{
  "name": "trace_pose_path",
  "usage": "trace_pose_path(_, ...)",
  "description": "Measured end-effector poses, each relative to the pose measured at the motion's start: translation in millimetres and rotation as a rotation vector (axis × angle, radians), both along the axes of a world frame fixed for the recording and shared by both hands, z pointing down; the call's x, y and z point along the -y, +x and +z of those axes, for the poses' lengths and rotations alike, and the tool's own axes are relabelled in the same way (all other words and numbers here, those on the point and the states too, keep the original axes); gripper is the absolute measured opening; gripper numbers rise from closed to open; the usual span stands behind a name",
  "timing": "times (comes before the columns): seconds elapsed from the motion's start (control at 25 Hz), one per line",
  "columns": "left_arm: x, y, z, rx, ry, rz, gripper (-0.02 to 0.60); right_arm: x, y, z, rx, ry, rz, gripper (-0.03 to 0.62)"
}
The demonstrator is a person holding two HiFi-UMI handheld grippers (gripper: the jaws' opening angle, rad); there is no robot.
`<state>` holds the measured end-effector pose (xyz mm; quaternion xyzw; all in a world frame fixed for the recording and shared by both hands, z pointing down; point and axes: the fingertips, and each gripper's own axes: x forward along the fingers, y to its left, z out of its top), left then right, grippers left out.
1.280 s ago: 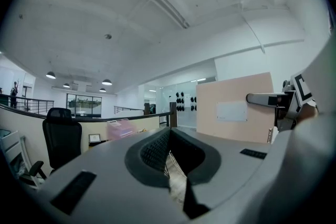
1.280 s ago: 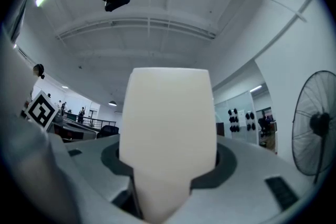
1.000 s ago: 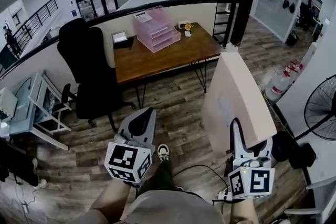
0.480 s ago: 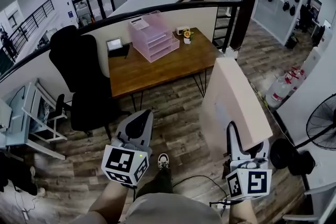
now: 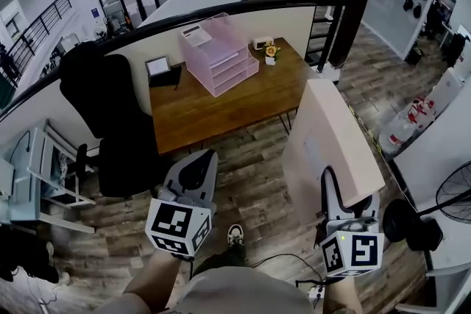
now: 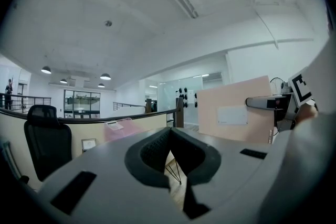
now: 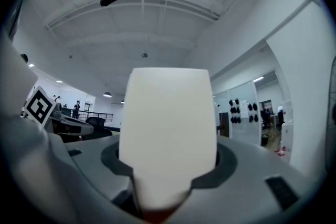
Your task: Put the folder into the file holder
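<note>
A thick, pale beige folder (image 5: 333, 137) stands upright in the air at the right, and my right gripper (image 5: 331, 191) is shut on its lower edge. In the right gripper view the folder (image 7: 168, 123) fills the space between the jaws. The file holder, a pink translucent stack of trays (image 5: 219, 54), sits at the back of a wooden desk (image 5: 221, 103), well ahead of both grippers. My left gripper (image 5: 193, 171) hangs to the left of the folder, shut with nothing in it. From the left gripper view, the folder (image 6: 236, 115) shows to the right and the pink file holder (image 6: 123, 128) far ahead.
A black office chair (image 5: 110, 121) stands left of the desk. On the desk are a small framed tablet (image 5: 158, 68) and a little flower pot (image 5: 272, 53). A black railing (image 5: 243, 7) runs behind the desk. A floor fan (image 5: 456, 202) stands at the right, a white cart (image 5: 33, 173) at the left.
The desk and file holder have slid a little lower and nearer in the head view. Both grippers keep their pose, the folder still held upright.
</note>
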<state>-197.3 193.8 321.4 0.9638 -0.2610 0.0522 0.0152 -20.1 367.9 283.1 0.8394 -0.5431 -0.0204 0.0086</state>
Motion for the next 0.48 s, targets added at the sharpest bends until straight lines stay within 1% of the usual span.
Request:
trace_pose_path(0.28, 84.1, 22.6, 2.2, 0.001, -0.005, 0.006, 0.002, 88.1, 23.4, -3.6, -0.008, 0.002, 0.003, 0.272)
trace_pose_path(0.48, 131.8, 32.5, 1.7, -0.006, -0.001, 0.001, 0.002, 133.4, 35.8, -9.1, -0.02, 0.023, 0.006, 0.272)
